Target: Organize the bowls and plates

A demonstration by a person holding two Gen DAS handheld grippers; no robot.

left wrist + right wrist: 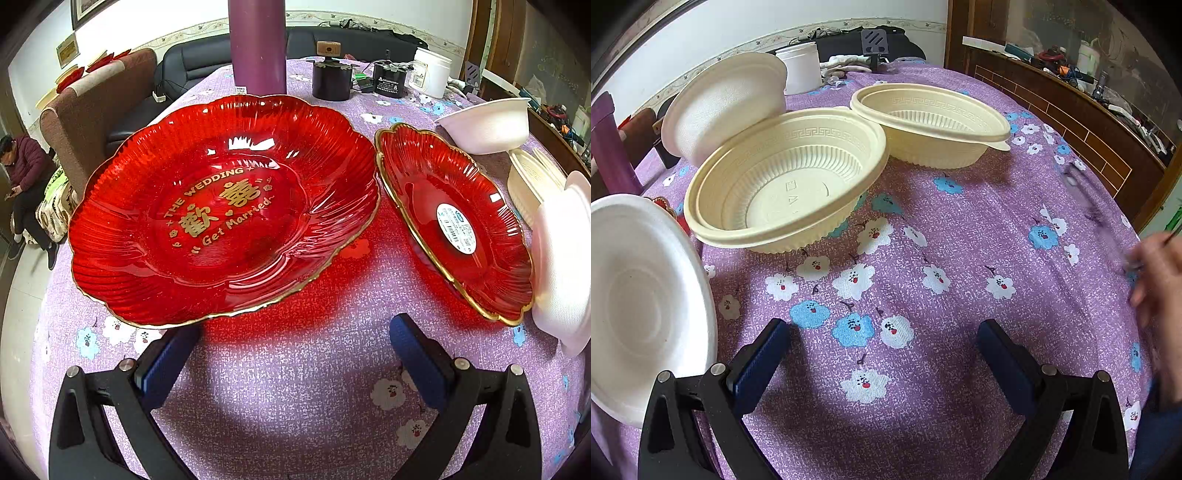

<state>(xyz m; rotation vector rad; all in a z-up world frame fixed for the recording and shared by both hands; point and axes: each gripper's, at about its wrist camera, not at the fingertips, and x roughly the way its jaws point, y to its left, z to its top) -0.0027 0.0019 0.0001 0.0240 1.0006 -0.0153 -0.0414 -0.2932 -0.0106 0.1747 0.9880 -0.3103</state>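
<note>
Spread wide and gripping nothing, the left gripper (pixel 295 363) is hovering over the purple tablecloth (pixel 295 406), just short of the big red plate (pixel 221 210). Beside that plate a smaller red plate (pixel 458 225) is sitting, its right rim meeting a white bowl (pixel 565 258).

Equally wide and empty, the right gripper (pixel 882 363) is hanging over bare cloth. Ahead, two cream bowls (pixel 786 177) (pixel 931 125) are resting mid-table, a white bowl (pixel 727 107) tilting behind them, another (pixel 646 302) sitting at the near left edge.
</note>
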